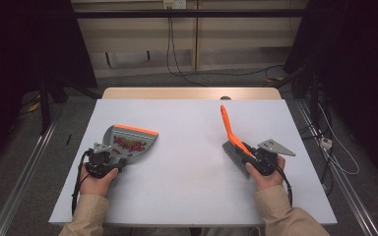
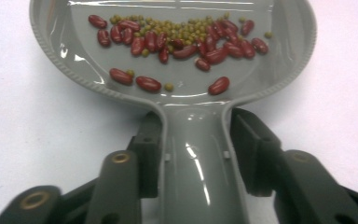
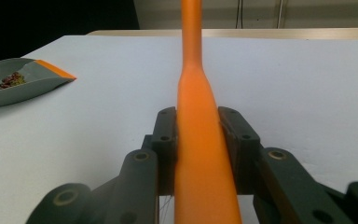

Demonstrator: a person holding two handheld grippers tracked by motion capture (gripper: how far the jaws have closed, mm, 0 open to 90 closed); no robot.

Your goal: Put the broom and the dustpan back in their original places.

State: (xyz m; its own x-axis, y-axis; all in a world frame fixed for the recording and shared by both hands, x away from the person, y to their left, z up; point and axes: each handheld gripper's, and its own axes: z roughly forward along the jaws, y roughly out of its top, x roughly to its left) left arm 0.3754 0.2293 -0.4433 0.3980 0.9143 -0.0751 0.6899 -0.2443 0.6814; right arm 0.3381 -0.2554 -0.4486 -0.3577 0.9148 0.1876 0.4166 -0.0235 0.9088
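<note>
On the left, we hold the left gripper (image 1: pixel 109 158) over the near left part of the bench (image 1: pixel 187 187), with the handle of the grey dustpan (image 1: pixel 128 142) running between its jaws. In the left gripper view the jaws stand a little off the handle: there is a gap on the right side, and the left pad sits just beside the handle, so we read the grip as loosened, not pressing. The dustpan (image 2: pixel 182 93) lies flat on the bench straight ahead of this gripper, its orange lip on the far edge. Inside the pan, red beans (image 2: pixel 177 44) and small green beans (image 2: pixel 175 25) lie gathered toward the far side, with a few loose red ones nearer the handle.

Moving right across the bare middle of the bench, we come to the right gripper (image 1: pixel 250 153), well apart from the dustpan. Its jaws are clamped on the orange handle of the brush (image 1: pixel 230 132); in the right gripper view both pads press against the brush handle (image 3: pixel 198 140), which runs up and away from the gripper. In the high view the grey bristles (image 1: pixel 233 152) sit just to the left of the gripper, down at the bench, and the handle slants up beyond it.
</note>
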